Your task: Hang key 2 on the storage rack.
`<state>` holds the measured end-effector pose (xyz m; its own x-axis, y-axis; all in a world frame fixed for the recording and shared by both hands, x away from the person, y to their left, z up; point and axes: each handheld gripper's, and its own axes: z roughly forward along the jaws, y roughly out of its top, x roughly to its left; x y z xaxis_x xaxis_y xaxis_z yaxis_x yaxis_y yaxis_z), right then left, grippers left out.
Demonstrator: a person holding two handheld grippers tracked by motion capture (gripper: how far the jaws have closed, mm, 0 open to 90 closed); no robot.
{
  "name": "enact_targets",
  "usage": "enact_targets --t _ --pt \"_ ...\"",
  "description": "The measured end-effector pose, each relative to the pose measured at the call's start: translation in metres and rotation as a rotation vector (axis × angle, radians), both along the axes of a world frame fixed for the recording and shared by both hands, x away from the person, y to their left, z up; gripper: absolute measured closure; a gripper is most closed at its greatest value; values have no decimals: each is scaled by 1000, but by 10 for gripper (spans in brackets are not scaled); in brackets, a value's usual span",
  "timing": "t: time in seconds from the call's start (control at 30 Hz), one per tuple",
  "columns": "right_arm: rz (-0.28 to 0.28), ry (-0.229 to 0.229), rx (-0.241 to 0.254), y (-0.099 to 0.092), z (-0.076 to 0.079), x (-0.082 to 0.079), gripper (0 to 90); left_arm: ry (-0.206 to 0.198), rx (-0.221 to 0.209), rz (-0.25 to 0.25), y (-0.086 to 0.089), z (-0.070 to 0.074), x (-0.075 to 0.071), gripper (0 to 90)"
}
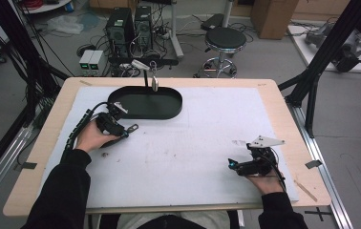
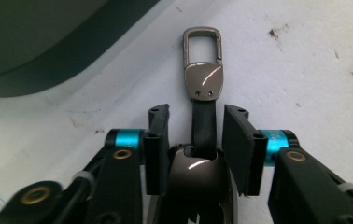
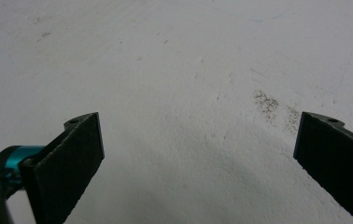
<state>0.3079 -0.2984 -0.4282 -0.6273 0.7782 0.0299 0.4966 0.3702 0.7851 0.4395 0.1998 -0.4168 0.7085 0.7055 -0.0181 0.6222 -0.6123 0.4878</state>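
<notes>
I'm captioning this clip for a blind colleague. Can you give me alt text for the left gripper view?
A metal key clip on a short black strap lies between the two black jaws of the left tool, over a white mat. The curved edge of a dark tray fills the upper left corner.

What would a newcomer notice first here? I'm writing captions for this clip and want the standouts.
First, the dark oval tray at the far side of the white mat, left of centre. Next, the left tool, near the tray's left end, shut on a keychain whose metal clasp and black strap stick out between its jaws. The right tool rests open over bare mat at the near right.
</notes>
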Motion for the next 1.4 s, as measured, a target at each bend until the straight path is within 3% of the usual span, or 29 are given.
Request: enact_targets --t 0.07,0.47,0.67,0.8,1.07,1.4 --pt "-1 2 0 0 0 0 8 -7 14 -3 -2 -1 0 814" --pt "-4 6 0 0 0 0 8 -32 35 -30 -1 4 -3 846" --pt "-7 0 2 -1 1 -1 8 -46 38 -22 8 18 -9 847" --pt "-6 0 7 -1 2 -2 8 -89 44 -17 12 30 -17 848" --pt "-7 -3 12 0 3 -3 8 -139 15 9 26 53 -27 852" --pt "-9 -3 11 -1 3 -2 8 -204 28 -12 24 84 -29 851"
